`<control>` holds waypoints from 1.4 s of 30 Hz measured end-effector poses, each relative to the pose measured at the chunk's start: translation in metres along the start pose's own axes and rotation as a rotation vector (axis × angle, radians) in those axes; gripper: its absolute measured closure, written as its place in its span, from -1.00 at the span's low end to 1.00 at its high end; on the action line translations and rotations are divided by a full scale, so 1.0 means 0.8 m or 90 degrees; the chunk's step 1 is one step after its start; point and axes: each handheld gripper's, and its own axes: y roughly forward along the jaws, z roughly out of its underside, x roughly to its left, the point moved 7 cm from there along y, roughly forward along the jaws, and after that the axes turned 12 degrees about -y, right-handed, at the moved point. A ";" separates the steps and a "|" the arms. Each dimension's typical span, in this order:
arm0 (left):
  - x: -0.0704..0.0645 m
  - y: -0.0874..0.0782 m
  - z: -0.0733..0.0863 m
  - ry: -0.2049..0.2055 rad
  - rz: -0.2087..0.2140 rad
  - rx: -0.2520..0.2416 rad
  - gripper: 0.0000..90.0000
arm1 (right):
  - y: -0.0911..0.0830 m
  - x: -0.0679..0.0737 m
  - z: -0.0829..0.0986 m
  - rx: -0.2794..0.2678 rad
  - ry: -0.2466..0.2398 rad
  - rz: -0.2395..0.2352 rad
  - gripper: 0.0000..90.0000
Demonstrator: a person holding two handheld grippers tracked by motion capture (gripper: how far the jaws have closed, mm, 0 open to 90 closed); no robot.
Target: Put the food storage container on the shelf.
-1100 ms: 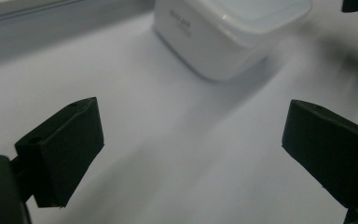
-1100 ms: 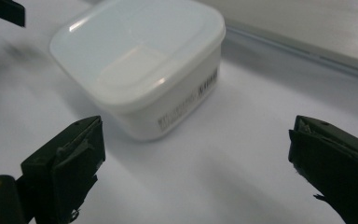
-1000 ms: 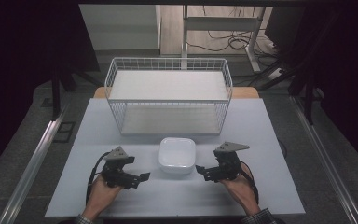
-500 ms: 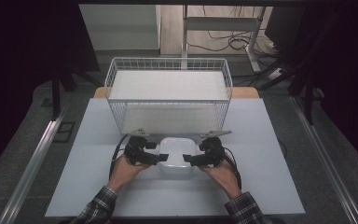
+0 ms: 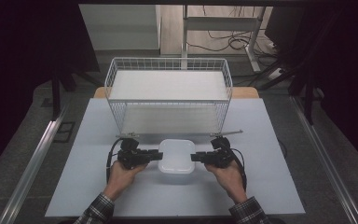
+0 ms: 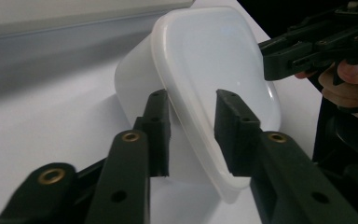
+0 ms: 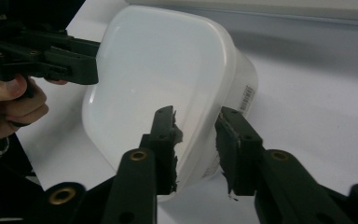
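My left gripper (image 5: 154,154) and right gripper (image 5: 196,157) each straddle the lid rim of the tub (image 5: 177,156), jaws gaping, unclamped. It sits mid-table, just near of the basket (image 5: 168,100). Looks light, smooth, slightly flexible plastic, so I'd pinch both rims evenly.

The right gripper (image 7: 196,135) straddles the lidded white plastic container's (image 7: 168,74) rim, jaws apart; the left gripper (image 7: 81,63) reaches its far edge.

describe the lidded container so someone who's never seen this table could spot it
Start at the white wire basket at the far side of the pale table. Just in front of it sits a white plastic container, between the left gripper and right gripper. It is a rounded-square tub with a flat lid and a barcode label on one side.
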 end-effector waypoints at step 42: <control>-0.111 -0.106 -0.137 0.104 -0.065 -0.151 0.78 | -0.104 0.055 -0.155 -0.170 -0.141 0.069 0.75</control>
